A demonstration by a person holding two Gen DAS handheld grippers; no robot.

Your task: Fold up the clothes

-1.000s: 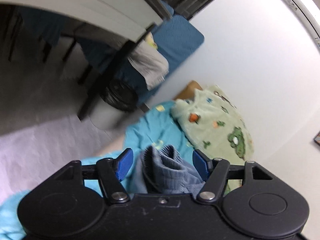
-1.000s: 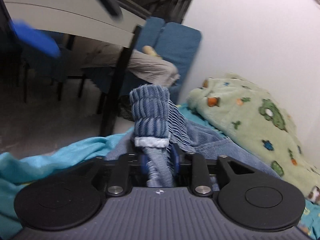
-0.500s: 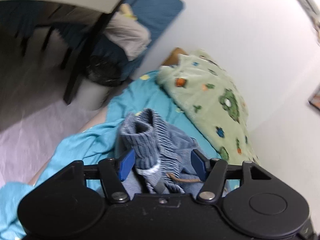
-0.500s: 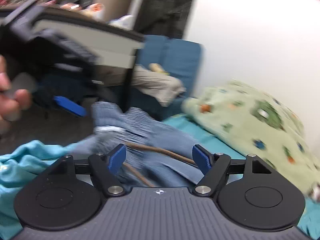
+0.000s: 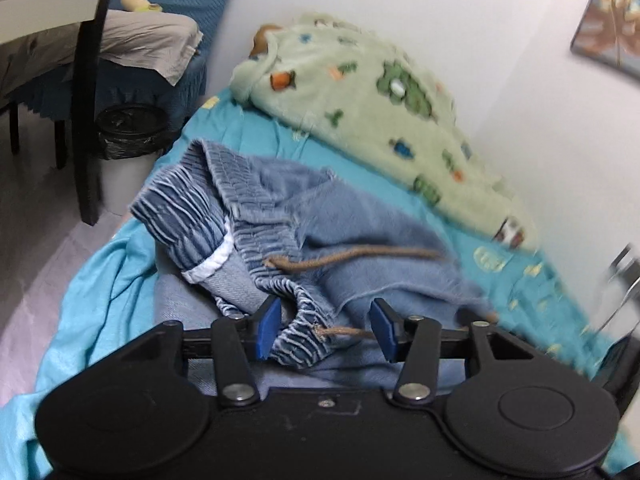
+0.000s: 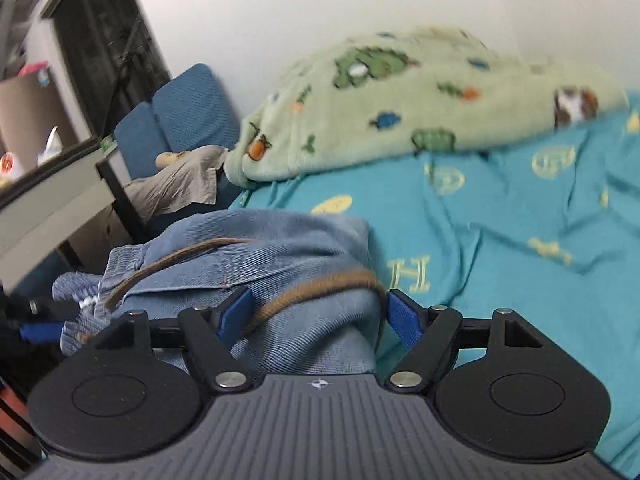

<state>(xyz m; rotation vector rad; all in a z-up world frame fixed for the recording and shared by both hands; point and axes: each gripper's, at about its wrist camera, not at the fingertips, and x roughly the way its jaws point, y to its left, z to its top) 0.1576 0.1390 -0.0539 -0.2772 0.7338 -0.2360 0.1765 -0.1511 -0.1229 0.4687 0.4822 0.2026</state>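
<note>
Blue denim shorts (image 5: 320, 216) with a ribbed elastic waistband and a brown drawstring (image 5: 352, 256) lie crumpled on the teal bedsheet (image 5: 108, 280). My left gripper (image 5: 324, 328) is open, its blue fingers either side of a waistband fold. In the right wrist view the shorts (image 6: 248, 256) bulge between the open fingers of my right gripper (image 6: 316, 316), with the drawstring (image 6: 320, 284) draped across. The left gripper's blue fingertip (image 6: 40, 330) shows at the far left there.
A green fleece blanket (image 5: 360, 92) with animal prints lies along the white wall; it also shows in the right wrist view (image 6: 400, 100). A table leg (image 5: 86, 120), a bin (image 5: 128, 128) and a blue couch (image 6: 188, 116) stand beyond the bed's end.
My right gripper opened and let go of the waistband it was shut on. The shorts dropped onto the bed. Both grippers came down close over the shorts.
</note>
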